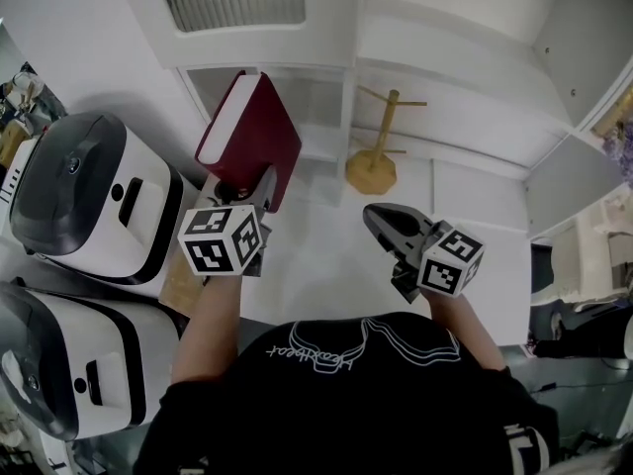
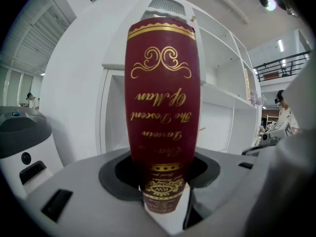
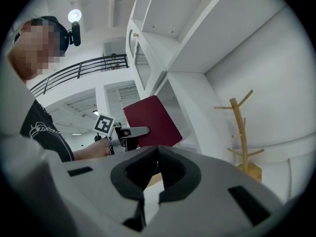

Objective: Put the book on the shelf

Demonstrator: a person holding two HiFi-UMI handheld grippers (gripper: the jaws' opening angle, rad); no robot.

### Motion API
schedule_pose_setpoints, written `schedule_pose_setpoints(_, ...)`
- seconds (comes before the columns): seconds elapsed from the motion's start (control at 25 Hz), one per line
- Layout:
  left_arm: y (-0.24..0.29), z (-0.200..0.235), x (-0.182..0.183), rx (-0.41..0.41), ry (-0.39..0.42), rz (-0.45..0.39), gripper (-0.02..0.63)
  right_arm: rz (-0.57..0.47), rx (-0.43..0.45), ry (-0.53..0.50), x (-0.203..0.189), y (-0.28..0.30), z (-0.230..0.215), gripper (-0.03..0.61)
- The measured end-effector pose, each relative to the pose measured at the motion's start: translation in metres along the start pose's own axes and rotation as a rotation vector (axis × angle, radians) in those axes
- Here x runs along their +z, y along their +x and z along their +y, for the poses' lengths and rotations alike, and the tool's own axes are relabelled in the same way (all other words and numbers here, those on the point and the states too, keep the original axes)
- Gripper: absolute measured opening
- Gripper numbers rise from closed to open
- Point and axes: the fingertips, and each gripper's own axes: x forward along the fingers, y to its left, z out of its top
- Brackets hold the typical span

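Head view: left gripper [image 1: 257, 190] is clamped on a dark red book [image 1: 249, 132] at the book's lower end. The book is in the air, tilted, its top leaning toward the left compartment of the white shelf [image 1: 326, 67], at that opening's front edge and resting on nothing. Right gripper [image 1: 380, 222] is to the right, well apart from the book, over the white ledge [image 1: 465, 201], with jaws together and nothing in them. A wooden peg stand [image 1: 373, 156] is upright at the back of the ledge, just right of the shelf's vertical divider. Two white-and-black appliances [image 1: 84, 196] sit at the left edge, one in front of the other. The person wears a black shirt [image 1: 346, 404].

Left gripper view: the book's spine fills the centre, with gold lettering upside down. Its lower end sits between the jaws, which are spread wide and press on the covers. The shelf opening is behind it.

Right gripper view: the jaw tips meet and the grip is empty. Beyond them the book is seen cover-on in the left gripper, with the shelf behind and the peg stand at right on the ledge.
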Motion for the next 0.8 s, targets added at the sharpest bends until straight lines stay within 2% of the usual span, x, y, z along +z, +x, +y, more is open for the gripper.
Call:
schedule_pose_setpoints(0.48,0.014,0.007,0.008,0.005,0.007,0.000,0.210,-0.010,-0.025,0.019,-0.001,0.001,-0.005,0.006)
schedule_pose_setpoints(0.8,0.029,0.005,0.014,0.025,0.053,-0.002,0.210,-0.022,-0.041,0.024,0.000,-0.003,-0.009,0.006)
